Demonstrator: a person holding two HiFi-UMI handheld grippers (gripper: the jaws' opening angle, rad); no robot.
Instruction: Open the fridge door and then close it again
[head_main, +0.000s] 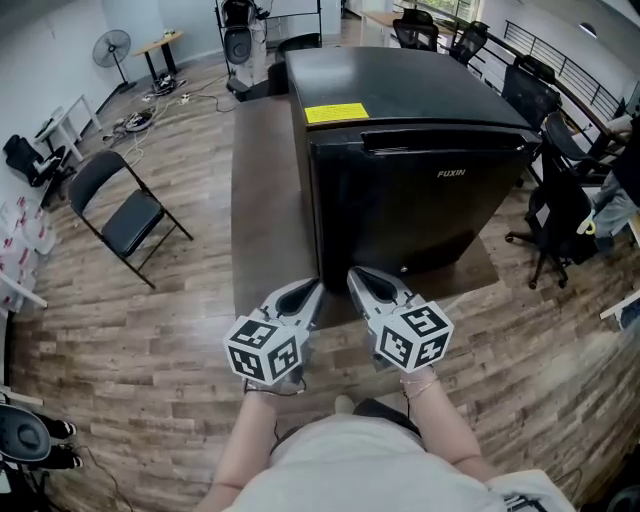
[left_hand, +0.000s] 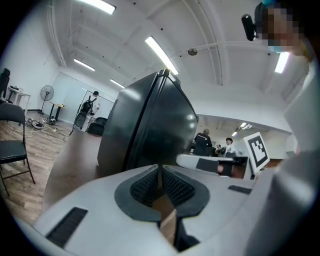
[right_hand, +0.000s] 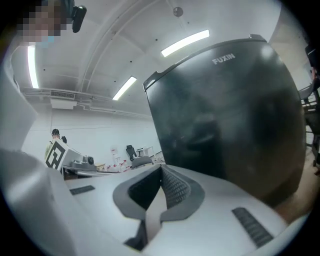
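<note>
Dead ahead in the head view, a black fridge (head_main: 400, 170), upright on a brown mat (head_main: 262, 190) laid over the wood floor (head_main: 150, 330), long axis vertical. Door (head_main: 420, 210) shut, flush with the body, facing the person and turned slightly toward that view's lower right. Along the door's top edge, a dark handle recess (head_main: 440, 136); on the flat top, near the front left corner, a yellow label (head_main: 335, 113); on the door's upper right, pale lettering. Left tongs (head_main: 318, 284) and right tongs (head_main: 352, 271) side by side low before the door's foot, tips angled toward each other, marker cubes toward the person. No contact with the door to be made out. In the left gripper view, left tongs (left_hand: 160, 168) drawn together to a thin slit, ribbed pads all but meeting, nothing between, aimed at the fridge's (left_hand: 145, 125) front left corner edge, which rises straight up from the tips. In the right gripper view, right tongs (right_hand: 161, 168) fully closed, pads together, empty, with the door (right_hand: 230, 115) filling the upper right. Left of the mat, well apart, a black folding chair (head_main: 125, 215); far beyond it, a standing fan (head_main: 112, 46); right of the fridge, office chairs (head_main: 555, 210).
</note>
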